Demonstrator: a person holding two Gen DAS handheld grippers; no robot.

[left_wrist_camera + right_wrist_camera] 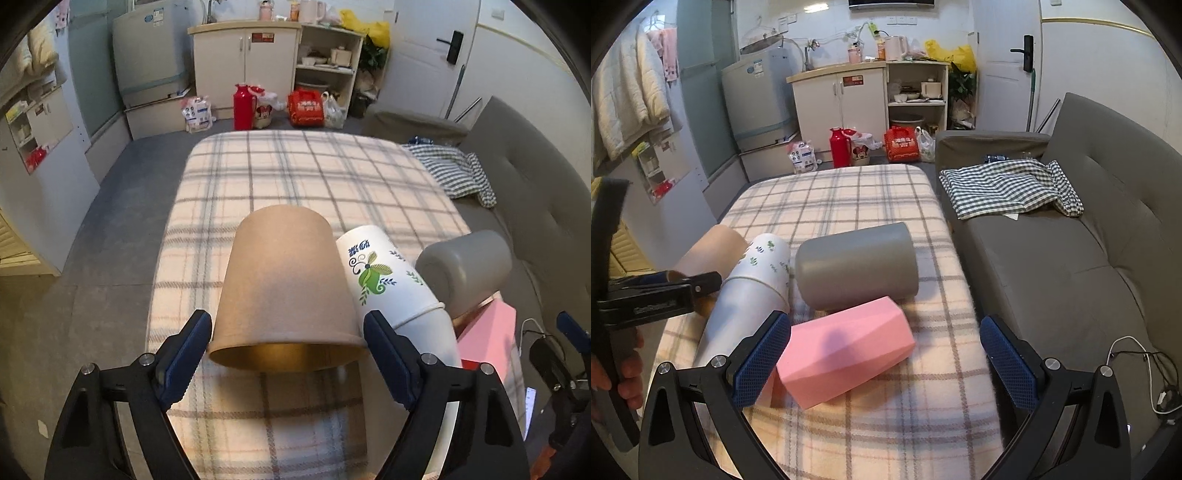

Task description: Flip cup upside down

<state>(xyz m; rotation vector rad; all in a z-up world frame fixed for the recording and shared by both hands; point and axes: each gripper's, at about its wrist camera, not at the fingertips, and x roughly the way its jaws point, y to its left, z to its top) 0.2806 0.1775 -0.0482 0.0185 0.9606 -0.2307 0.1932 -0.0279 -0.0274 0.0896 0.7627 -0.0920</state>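
— Cups all over the plaid blanket point(295, 166)! Which one has the left gripper point(286, 356) lined up?

— Brown paper cup point(284, 288), dead ahead at twelve o'clock in the left wrist view. It lies tipped over, long axis running away from the camera, closed base toward twelve, open mouth facing back at six.

— And the fingers?

— Spread wide. The rim sits right between the blue pads point(188, 354), one at nine o'clock of the mouth, one at three. Whether they touch the rim I cannot tell; they look just beside it, not clamped.

— Neighbours?

— White cup with green leaves point(384, 277) at the brown one's three o'clock, touching it, nested into a plain white cup point(439, 332). Further toward three, a grey cup point(465, 269) on its side, and a pink cup point(487, 328) below it.

— Over to the right wrist camera.

— Right gripper point(884, 362) has its fingers apart too, holding nothing. The pink cup point(846, 350) lies between them, nearer the left pad point(761, 362), long axis slanting from seven to two o'clock. Grey cup point(857, 266) lies crosswise at twelve of the pink one. Brown cup point(713, 247) peeks in at ten o'clock, beside the left gripper point(665, 288).

— Sofa point(1071, 258) at three o'clock, a checked cloth point(1004, 188) on it.
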